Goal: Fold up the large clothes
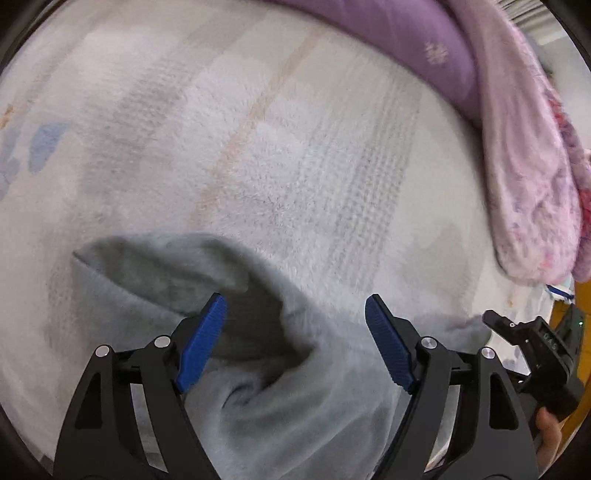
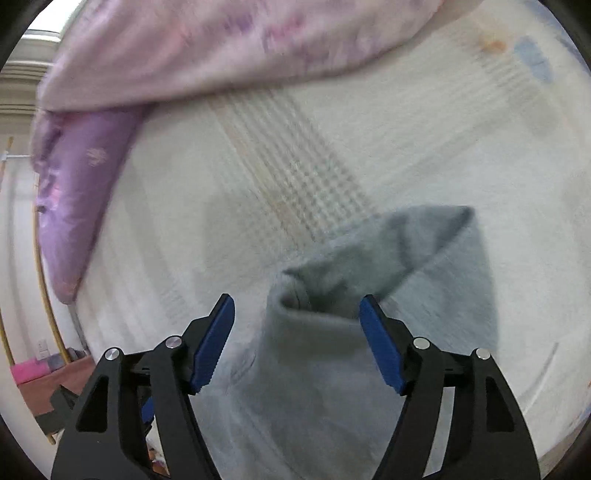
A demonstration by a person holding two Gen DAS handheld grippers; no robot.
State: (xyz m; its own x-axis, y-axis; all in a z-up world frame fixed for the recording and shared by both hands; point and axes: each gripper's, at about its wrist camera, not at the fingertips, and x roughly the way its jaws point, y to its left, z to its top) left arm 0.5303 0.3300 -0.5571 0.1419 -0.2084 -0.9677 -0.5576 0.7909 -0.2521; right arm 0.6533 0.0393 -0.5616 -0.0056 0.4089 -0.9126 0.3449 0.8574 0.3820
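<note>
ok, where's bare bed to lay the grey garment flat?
Free: the pale fleece bedspread ahead of both open grippers, between the grey fleece garment and the purple pillow. Crowded: the far edge, where the pink floral quilt overlaps that pillow.

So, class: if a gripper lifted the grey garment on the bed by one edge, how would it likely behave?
The grey garment would probably droop, since it already lies in soft folds. Its fuzzy surface suggests decent grip, not slippery. Pushed across the fleecy bed cover, it would likely bunch rather than slide.
</note>
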